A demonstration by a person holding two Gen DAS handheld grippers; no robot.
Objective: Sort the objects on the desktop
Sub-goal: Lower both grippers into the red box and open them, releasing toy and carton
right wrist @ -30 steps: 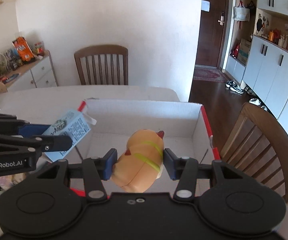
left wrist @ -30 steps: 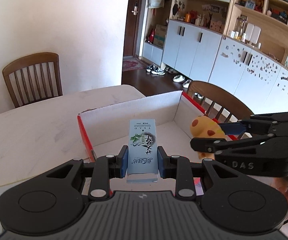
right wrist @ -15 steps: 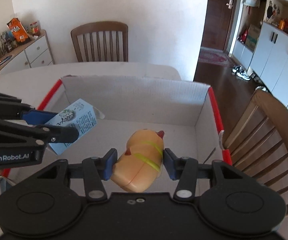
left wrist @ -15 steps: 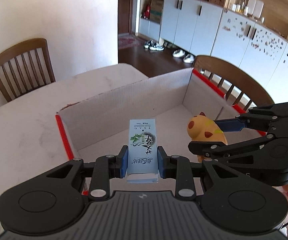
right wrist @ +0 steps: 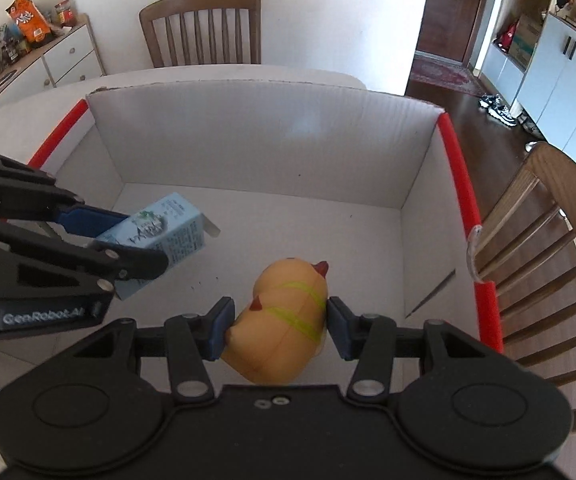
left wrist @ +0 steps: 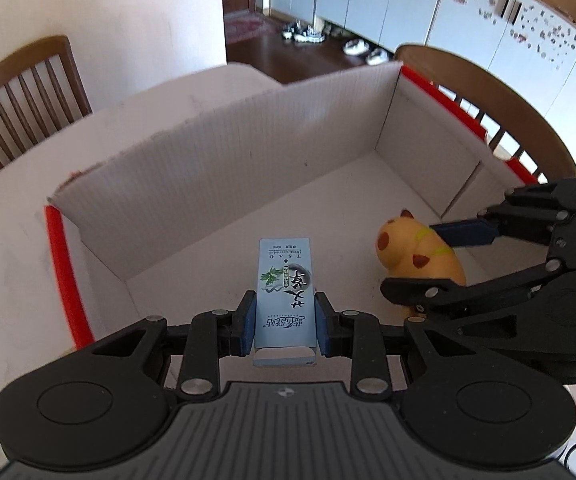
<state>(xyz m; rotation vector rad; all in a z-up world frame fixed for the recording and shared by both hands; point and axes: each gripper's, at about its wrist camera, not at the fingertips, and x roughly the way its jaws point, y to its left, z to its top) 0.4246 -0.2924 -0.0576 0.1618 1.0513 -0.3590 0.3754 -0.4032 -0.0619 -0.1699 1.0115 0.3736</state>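
My left gripper is shut on a small light-blue carton with dark lettering and holds it inside a white cardboard box with red edges. My right gripper is shut on an orange toy animal with yellow-green stripes, also inside the box, near its floor. In the right wrist view the left gripper and carton are at left. In the left wrist view the right gripper and toy are at right.
The box stands on a white table. Wooden chairs stand behind the table and at its right side. A white drawer unit with snacks is at the far left; cabinets line the far wall.
Both grippers have moved forward and down into the box with their objects; the box now fills both views. Both grips are unchanged.
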